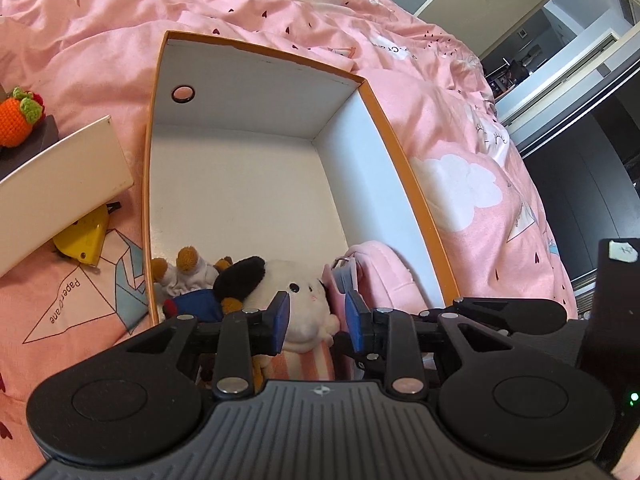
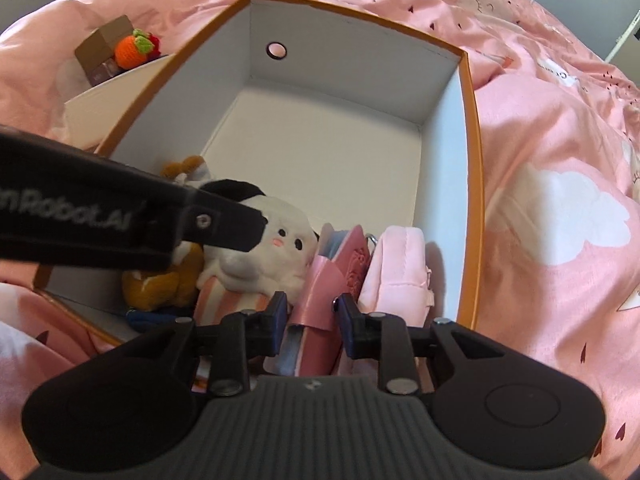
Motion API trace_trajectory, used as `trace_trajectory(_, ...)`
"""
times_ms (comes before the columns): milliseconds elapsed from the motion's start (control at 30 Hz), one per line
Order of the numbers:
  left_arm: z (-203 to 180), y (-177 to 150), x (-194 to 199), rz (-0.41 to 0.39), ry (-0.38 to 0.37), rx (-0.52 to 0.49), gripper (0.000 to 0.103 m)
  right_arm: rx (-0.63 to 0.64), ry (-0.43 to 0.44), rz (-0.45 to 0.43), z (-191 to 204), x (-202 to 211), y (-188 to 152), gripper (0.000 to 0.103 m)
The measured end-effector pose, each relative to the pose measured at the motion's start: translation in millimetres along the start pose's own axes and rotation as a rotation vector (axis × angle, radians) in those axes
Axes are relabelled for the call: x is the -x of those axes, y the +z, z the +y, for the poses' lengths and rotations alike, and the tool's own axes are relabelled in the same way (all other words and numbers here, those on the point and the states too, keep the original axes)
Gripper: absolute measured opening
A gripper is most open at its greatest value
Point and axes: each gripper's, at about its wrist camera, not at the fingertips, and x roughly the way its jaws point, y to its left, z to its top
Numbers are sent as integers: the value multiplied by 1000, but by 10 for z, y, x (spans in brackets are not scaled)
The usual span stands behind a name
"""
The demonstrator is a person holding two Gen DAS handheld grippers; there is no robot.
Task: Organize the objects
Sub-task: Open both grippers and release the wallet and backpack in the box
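Observation:
An orange-rimmed white box [image 1: 256,184] [image 2: 474,184] lies on the pink bedspread. At its near end sit a white plush dog with black ears [image 1: 296,300] [image 2: 260,256], a brown-and-blue plush [image 1: 188,280] [image 2: 160,284], a pink wallet [image 2: 332,276] and a pale pink pouch [image 1: 380,276] [image 2: 396,268]. My left gripper [image 1: 316,316] is open, its jaws standing either side of the dog's head. My right gripper [image 2: 310,308] is open, its jaws on either side of the pink wallet's near end. The left gripper's arm [image 2: 100,220] crosses the right wrist view.
A white box lid [image 1: 60,184] [image 2: 116,100] leans left of the box. A crocheted orange [image 1: 16,120] [image 2: 130,52] sits on a small brown box [image 2: 100,52]. A yellow object [image 1: 84,236] lies under the lid. A doorway [image 1: 580,60] is at the right.

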Motion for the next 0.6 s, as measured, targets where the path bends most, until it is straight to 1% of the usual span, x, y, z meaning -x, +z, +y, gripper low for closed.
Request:
trace_trajectory(100,11,-7,7,4,-10,1,33,-32,6,29,-27,-63,10,31)
trace_trajectory(200,20,-11,13,4,-13,-2,33,-85,34,35,-121,-48,-3,29)
trace_trajectory(433,48,-1,-12,19,-21,8,33,-286,194,28,-475,32,-40,26)
trace_trajectory(500,37,-7,-19,24,-22,4,33,-305,198,37,-506,3,-57,26)
trace_trajectory(600,23,-12,-10,26,-23,-2,33,-246,158,48,-405,-50,-82,27)
